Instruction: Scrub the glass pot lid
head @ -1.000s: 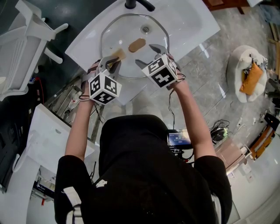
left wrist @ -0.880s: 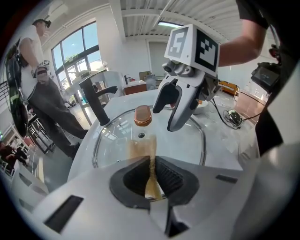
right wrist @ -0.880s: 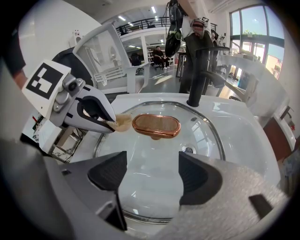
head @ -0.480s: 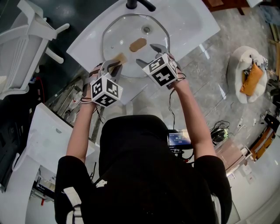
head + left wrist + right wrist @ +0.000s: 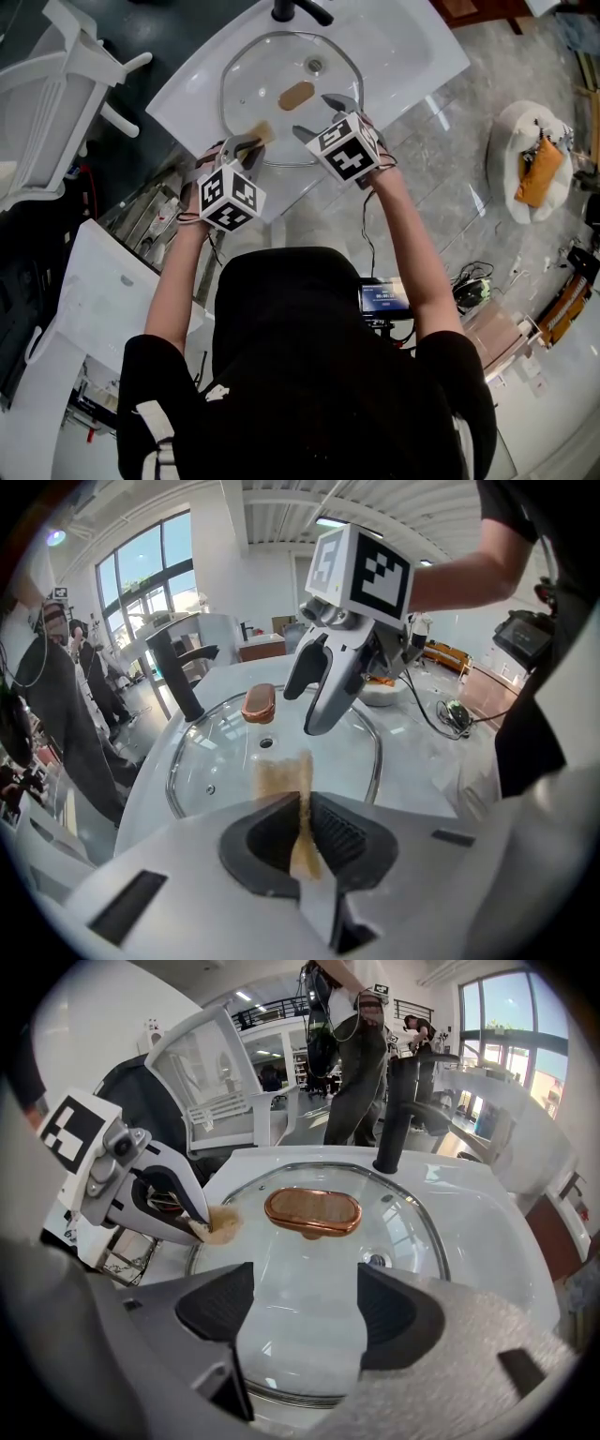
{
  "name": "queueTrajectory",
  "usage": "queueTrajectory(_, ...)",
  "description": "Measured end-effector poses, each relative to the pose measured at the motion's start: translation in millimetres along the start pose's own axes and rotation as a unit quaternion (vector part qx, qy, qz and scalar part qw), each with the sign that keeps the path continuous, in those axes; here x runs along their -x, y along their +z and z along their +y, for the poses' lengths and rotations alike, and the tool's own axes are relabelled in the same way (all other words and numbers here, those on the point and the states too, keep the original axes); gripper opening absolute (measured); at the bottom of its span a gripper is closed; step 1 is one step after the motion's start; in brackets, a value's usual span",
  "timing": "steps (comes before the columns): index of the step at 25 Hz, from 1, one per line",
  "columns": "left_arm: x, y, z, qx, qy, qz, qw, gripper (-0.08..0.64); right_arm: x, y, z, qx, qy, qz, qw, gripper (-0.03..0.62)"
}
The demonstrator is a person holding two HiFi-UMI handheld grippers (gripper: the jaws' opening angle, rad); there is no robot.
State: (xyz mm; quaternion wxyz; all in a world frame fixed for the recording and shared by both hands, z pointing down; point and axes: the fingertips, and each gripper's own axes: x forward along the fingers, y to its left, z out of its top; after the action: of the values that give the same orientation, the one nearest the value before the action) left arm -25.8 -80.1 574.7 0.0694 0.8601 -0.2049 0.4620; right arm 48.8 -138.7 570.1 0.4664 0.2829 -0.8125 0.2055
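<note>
A round glass pot lid with a metal rim and a copper-coloured oval knob lies in a white basin. My left gripper is shut on a tan sponge, whose tip rests at the lid's near left edge. My right gripper hangs open over the lid's near right part, with nothing between its jaws.
A black tap stands at the basin's far rim. The drain hole shows through the glass. A white chair is to the left. A person stands behind the basin.
Both grippers have shifted slightly; the left one with the sponge has slid a little toward the lid's near left edge. The lid has not moved.
</note>
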Motion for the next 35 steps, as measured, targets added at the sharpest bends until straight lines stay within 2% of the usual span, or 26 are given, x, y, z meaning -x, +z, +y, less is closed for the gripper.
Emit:
queueTrajectory(12, 25, 3, 2, 0.043, 0.017, -0.016, 0.9988, 0.02, 3, 1, 2, -0.003, -0.025, 0.009, 1.0, 0.313)
queueTrajectory(19, 49, 13, 10, 0.058, 0.044, -0.043, 0.9964, 0.02, 12, -3, 12, -0.008, -0.049, 0.011, 0.999, 0.194)
queueTrajectory(32, 102, 36, 14, 0.074, 0.083, -0.104, 0.9883, 0.02, 64, 17, 34, -0.036, -0.091, -0.057, 0.994, 0.029)
queueTrajectory(35, 116, 42, 15, 0.078, 0.091, -0.122, 0.9853, 0.02, 78, 26, 40, -0.04, -0.103, -0.076, 0.991, 0.011)
